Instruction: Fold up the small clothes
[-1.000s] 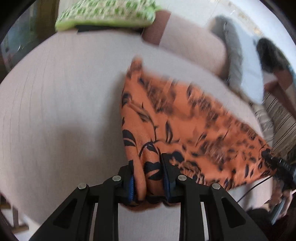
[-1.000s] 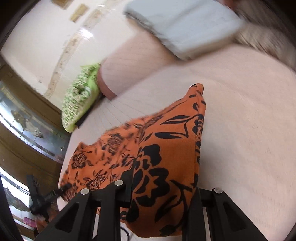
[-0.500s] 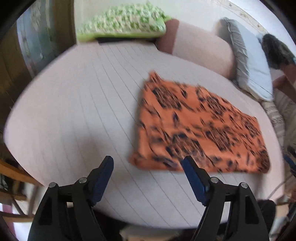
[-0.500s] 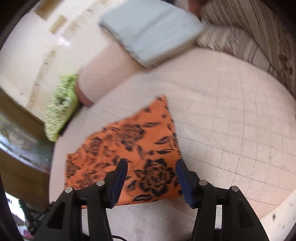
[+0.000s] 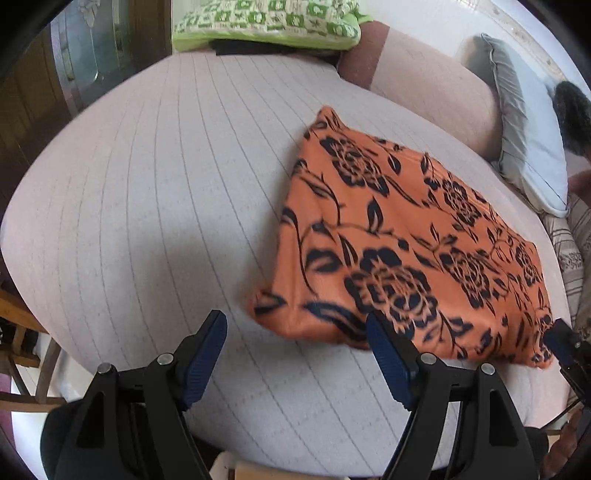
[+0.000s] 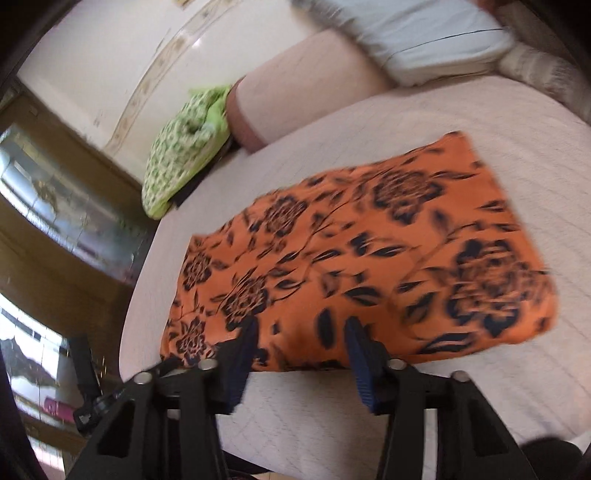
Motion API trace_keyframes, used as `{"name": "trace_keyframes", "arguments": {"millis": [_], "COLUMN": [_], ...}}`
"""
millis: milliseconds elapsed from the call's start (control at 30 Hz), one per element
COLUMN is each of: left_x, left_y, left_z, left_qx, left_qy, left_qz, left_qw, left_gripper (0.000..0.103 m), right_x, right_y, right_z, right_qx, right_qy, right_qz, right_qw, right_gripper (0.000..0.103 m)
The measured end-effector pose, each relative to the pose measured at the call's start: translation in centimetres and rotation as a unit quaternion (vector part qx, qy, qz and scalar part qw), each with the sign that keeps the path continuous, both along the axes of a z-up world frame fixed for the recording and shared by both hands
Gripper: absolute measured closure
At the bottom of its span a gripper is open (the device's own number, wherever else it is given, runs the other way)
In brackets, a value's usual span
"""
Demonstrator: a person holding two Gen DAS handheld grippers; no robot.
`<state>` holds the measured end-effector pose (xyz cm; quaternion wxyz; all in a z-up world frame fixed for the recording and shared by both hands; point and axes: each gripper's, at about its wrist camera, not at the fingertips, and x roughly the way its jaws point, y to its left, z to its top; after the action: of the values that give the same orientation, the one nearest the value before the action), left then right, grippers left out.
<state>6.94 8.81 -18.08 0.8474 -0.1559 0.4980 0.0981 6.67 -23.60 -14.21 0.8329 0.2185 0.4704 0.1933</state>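
Note:
An orange cloth with black flowers (image 5: 399, 240) lies folded flat on the pale quilted bed (image 5: 147, 184). It also shows in the right wrist view (image 6: 369, 251). My left gripper (image 5: 295, 332) is open and empty, just short of the cloth's near left corner. My right gripper (image 6: 301, 328) is open and empty, its blue pads at the cloth's near edge, near its middle. The right gripper's tip shows at the far right of the left wrist view (image 5: 565, 347).
A green patterned pillow (image 5: 266, 22) lies at the head of the bed, beside a pink bolster (image 5: 424, 74) and a grey-white pillow (image 5: 528, 133). Wooden furniture (image 6: 55, 221) stands by the bed's left side. Striped bedding (image 5: 576, 251) lies at the right.
Both grippers have let go of the cloth, opened and pulled back. The cloth has dropped flat on the bed in a folded rectangle.

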Motion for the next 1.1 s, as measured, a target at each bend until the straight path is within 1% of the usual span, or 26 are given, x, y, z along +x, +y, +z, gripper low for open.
{"name": "trace_keyframes", "arguments": {"millis": [100,200,300,367,433,467,500,533,600,667,700,733,833,900,967,1033,1100], "left_x": [0.4,0.7,1.0,1.3,1.1,1.0,0.9,0.8,0.5,0.2,-0.1,-0.3,-1.1,-1.5,-1.9,-1.9,-1.7], "left_y": [0.3,0.6,0.7,0.5,0.5,0.4,0.3,0.3,0.4,0.3,0.3,0.3,0.5,0.8,1.1,1.4,1.6], "left_z": [-0.1,-0.3,-0.6,-0.7,-0.5,-0.4,-0.3,-0.2,0.0,0.3,0.5,0.6,0.7,0.4,0.0,-0.5,-1.0], "left_qx": [0.017,0.023,0.030,0.040,0.045,0.049,0.052,0.054,0.060,0.064,0.072,0.072,0.058,0.033,0.009,-0.018,-0.046], "left_qy": [-0.002,-0.004,-0.006,-0.007,-0.007,-0.007,-0.007,-0.007,-0.008,-0.008,-0.013,-0.013,-0.008,-0.001,0.006,0.019,0.029], "left_qz": [0.001,0.003,0.003,0.002,0.000,-0.001,-0.002,-0.002,-0.001,0.001,0.001,0.000,-0.002,-0.002,0.002,0.004,0.009], "left_qw": [0.9998,0.9997,0.9995,0.9992,0.9989,0.9988,0.9986,0.9985,0.9982,0.9979,0.9973,0.9973,0.9983,0.9995,0.9999,0.9996,0.9985], "left_gripper": [0.025,0.025,0.025,0.025,0.025,0.025,0.025,0.025,0.025,0.025,0.025,0.025,0.025,0.025,0.025,0.025,0.025], "right_x": [0.5,1.6,2.8,3.6,4.6,4.9,5.0,4.8,4.5,4.3,4.2,4.1,3.6,2.7,2.1,1.5,1.4], "right_y": [2.7,4.9,6.7,7.2,7.5,7.7,7.7,7.7,8.0,8.0,7.7,7.5,6.1,5.3,4.8,4.0,3.5], "right_z": [-0.4,-0.9,-1.5,-2.5,-4.6,-5.6,-6.4,-6.4,-6.1,-5.8,-5.7,-5.7,-5.3,-4.7,-4.1,-3.4,-3.0], "right_qx": [-0.018,-0.026,-0.042,-0.038,-0.037,-0.043,-0.044,-0.044,-0.056,-0.059,-0.051,-0.043,-0.012,0.005,0.006,0.009,0.019], "right_qy": [-0.003,-0.003,-0.003,0.011,0.047,0.064,0.066,0.052,0.046,0.048,0.053,0.057,0.063,0.052,0.036,0.019,0.011], "right_qz": [0.022,0.037,0.039,0.036,0.027,0.021,0.016,0.014,0.018,0.023,0.020,0.018,0.008,0.004,0.002,-0.004,-0.009], "right_qw": [1.000,0.999,0.998,0.999,0.998,0.997,0.997,0.998,0.997,0.997,0.997,0.997,0.998,0.999,0.999,1.000,1.000], "right_gripper": [0.064,0.064,0.064,0.064,0.064,0.066,0.067,0.067,0.067,0.067,0.067,0.067,0.067,0.067,0.067,0.067,0.067]}}
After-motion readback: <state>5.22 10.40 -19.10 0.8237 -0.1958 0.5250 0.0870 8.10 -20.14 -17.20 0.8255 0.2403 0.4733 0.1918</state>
